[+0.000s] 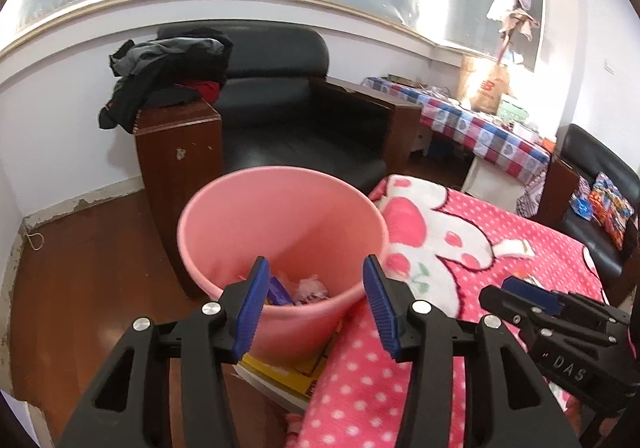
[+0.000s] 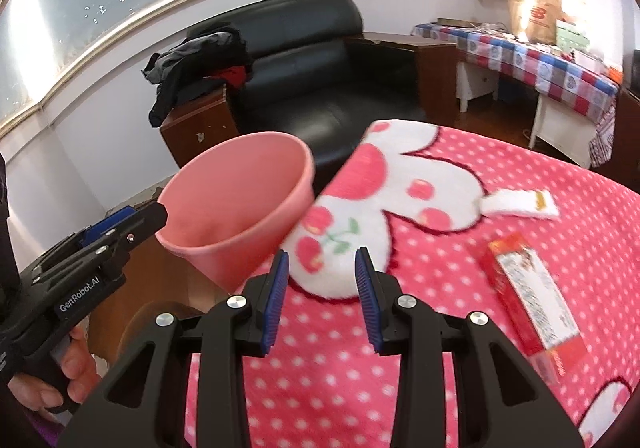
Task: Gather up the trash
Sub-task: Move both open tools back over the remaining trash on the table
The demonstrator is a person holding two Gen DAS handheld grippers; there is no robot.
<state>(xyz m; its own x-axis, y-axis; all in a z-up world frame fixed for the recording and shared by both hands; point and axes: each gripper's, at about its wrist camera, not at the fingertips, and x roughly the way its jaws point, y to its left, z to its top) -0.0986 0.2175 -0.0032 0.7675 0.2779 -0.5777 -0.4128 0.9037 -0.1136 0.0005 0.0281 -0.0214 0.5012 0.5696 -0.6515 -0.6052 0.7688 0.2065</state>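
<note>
Beside the bed edge, on the floor: pink trash bin (image 1: pixel 280 232), upright, rim just beside the pink dotted blanket (image 1: pixel 460 248). Inside the bin, scraps at the bottom – something purple, crumpled pinkish bits; can't tell more. Yellow flat item (image 1: pixel 288 370) under/next to the bin base. Still on the blanket: red carton (image 2: pixel 532 300) lying flat, and a white wrapper (image 2: pixel 520 204) further back, well apart from the bin.

Left tongs (image 1: pixel 316 306) hang over the near rim of the bin, jaws apart, nothing between the pads. Right tongs (image 2: pixel 322 298) above the blanket, jaws apart too, empty; red carton off to their right. Fingers of a hand (image 2: pixel 78 372) on the left tool's grip.

Behind: black armchair (image 1: pixel 288 96) with dark clothes (image 1: pixel 168 68) piled on its arm, counter (image 1: pixel 480 124) with checked cloth, wooden floor.
</note>
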